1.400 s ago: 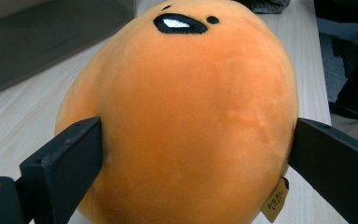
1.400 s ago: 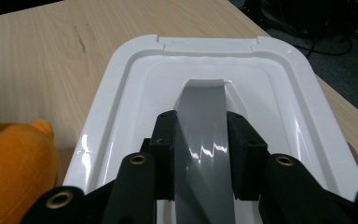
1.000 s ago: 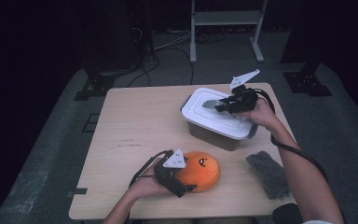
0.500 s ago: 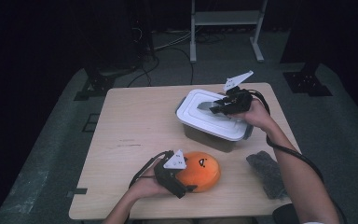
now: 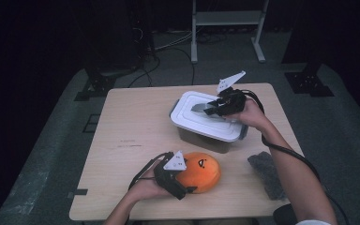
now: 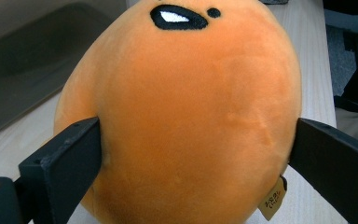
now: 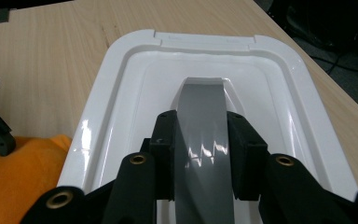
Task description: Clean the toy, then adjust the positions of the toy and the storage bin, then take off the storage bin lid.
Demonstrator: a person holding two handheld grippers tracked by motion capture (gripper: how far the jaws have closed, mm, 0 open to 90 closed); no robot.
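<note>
Right hand-held gripper point(image 7: 200, 154) on lid handle point(image 7: 200, 121), plush point(image 5: 198, 171) nearby.

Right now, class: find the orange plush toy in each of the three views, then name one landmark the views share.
High view: orange plush toy near the table's front edge, between the left gripper's jaws.
Left gripper view: centre, squeezed between both jaws.
Right gripper view: bottom-left corner.
Shared landmark: white lid.

Glossy white plastic lid point(image 7: 121, 116) with smooth grey handle point(image 7: 200, 126); fuzzy orange plush toy point(image 6: 186, 121); matt pale wood table point(image 5: 131, 136).
</note>
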